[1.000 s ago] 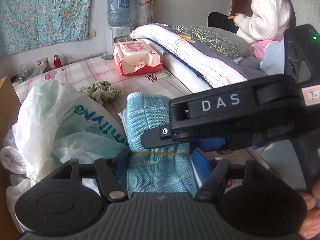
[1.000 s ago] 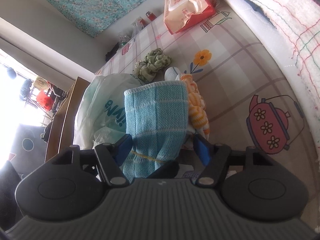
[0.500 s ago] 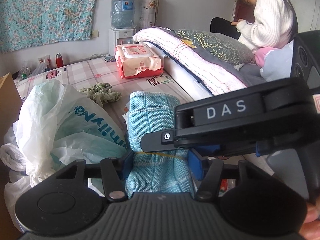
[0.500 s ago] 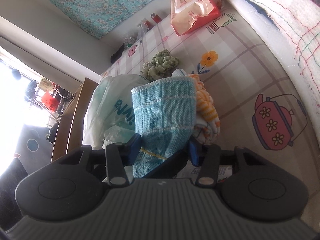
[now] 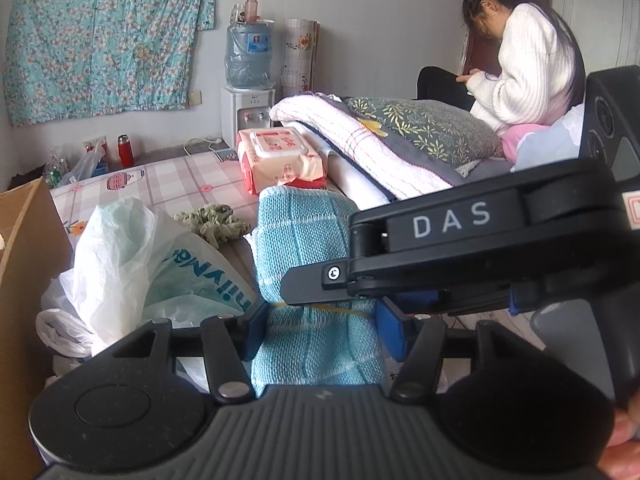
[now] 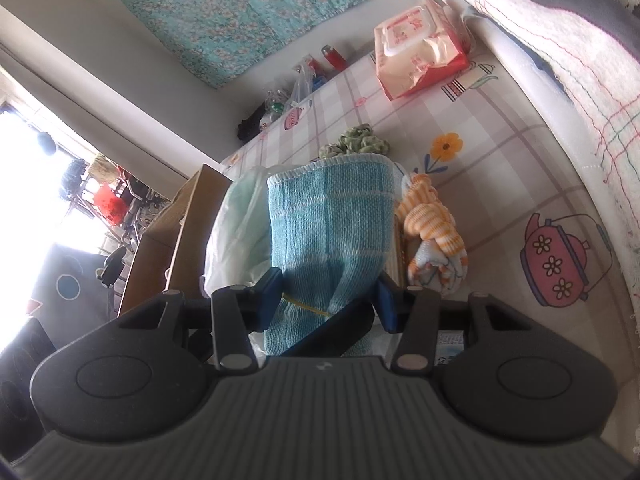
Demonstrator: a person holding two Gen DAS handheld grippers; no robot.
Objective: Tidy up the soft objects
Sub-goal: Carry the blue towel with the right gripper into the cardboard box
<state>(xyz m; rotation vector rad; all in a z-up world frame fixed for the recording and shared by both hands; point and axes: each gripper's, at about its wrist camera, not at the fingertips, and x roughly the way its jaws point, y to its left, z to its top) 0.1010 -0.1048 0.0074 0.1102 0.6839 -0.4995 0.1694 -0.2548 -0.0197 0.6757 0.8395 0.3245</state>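
Both grippers have just tightened on the rolled blue towel [image 5: 308,240] and raised it off the bedsheet [image 6: 500,128]: the left gripper [image 5: 320,334] pinches its lower end, and the right gripper [image 6: 328,300] clamps the same roll, so the carry can begin. At nine o'clock a plastic bag [image 5: 132,256] crowds the towel; at three o'clock lies a striped orange cloth [image 6: 434,224], with a green scrunchie [image 6: 362,142] at twelve.
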